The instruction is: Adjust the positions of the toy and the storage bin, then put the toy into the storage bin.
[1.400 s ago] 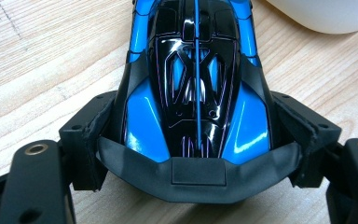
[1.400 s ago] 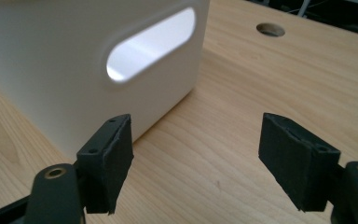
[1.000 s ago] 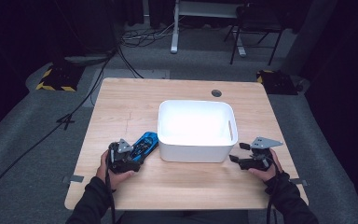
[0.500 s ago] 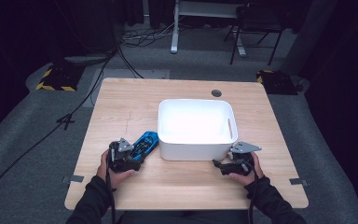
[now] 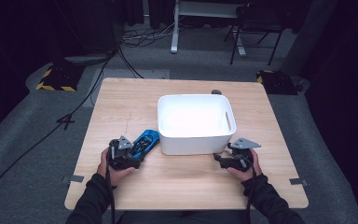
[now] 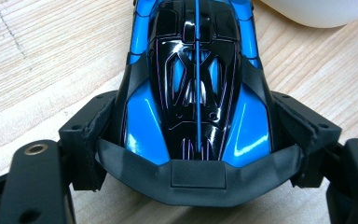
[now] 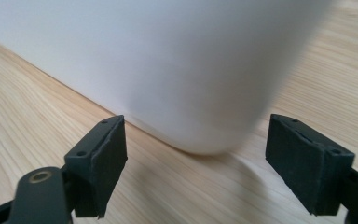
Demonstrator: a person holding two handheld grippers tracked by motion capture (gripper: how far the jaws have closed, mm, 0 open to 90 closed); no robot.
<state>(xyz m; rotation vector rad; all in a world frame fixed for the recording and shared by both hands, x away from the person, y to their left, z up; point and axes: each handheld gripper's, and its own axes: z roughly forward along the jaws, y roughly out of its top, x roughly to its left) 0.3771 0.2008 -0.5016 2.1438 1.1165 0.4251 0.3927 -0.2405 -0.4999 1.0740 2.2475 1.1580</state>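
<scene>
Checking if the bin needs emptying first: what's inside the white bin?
The bin looks empty: its white floor shows bare in the high view. The strip of floor right behind the near wall is hidden.

Blue-and-black toy car (image 6: pixel 196 88), glossy, with thin purple lines and a black rear spoiler, upright on its wheels on the wooden table (image 5: pixel 121 107), nose angled toward the near left corner of the white tub (image 5: pixel 196 122), just beside its wall.

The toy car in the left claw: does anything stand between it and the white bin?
Nothing visible does. The toy car, clamped in the left claw, points toward the white bin, with bare table between them.
</scene>
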